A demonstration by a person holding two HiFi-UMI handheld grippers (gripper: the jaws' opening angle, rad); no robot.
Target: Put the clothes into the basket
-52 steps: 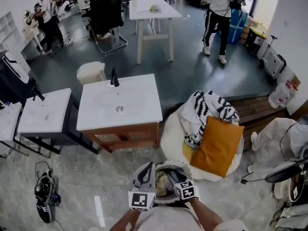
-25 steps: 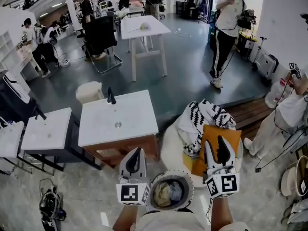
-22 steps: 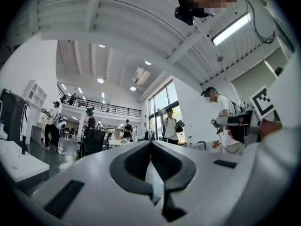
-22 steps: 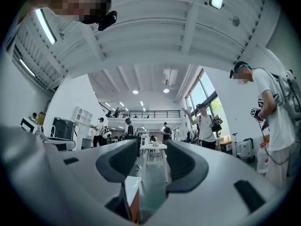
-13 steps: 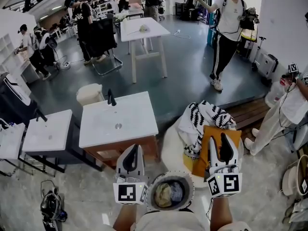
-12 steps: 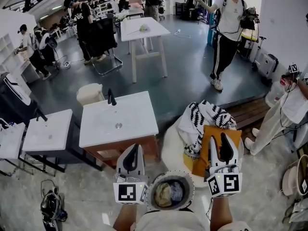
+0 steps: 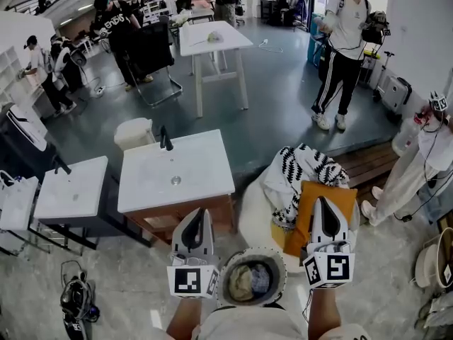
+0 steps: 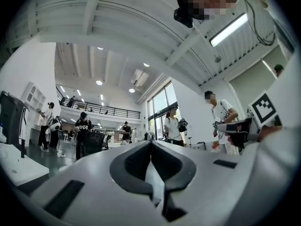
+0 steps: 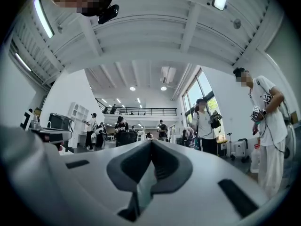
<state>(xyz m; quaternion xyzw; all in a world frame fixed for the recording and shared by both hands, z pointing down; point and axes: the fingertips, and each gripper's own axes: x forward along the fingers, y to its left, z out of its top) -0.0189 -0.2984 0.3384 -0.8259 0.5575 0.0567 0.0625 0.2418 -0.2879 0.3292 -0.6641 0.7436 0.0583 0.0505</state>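
Note:
In the head view a round woven basket (image 7: 225, 269) sits close below me, between my two hands, with crumpled pale clothes (image 7: 244, 282) inside. Left of it my left gripper (image 7: 201, 212) (image 8: 150, 142) is held about level, jaws together and empty. On the basket's right my right gripper (image 7: 319, 201) (image 9: 151, 141) is shut too, with nothing between its jaws. It hovers over an orange cloth (image 7: 320, 214) on a white beanbag (image 7: 253, 211). A black-and-white patterned garment (image 7: 301, 167) lies on the beanbag beyond it. Both gripper views look out across the room.
A white sink cabinet (image 7: 175, 172) stands ahead on the left, with a smaller white table (image 7: 71, 193) beside it. A wooden bench (image 7: 368, 160) lies at the right. Several people stand around the hall. Black gear (image 7: 74, 299) lies on the floor at lower left.
My right gripper's jaws, open before, have come together on nothing. Both hands stay where they were. People in the background have walked about.

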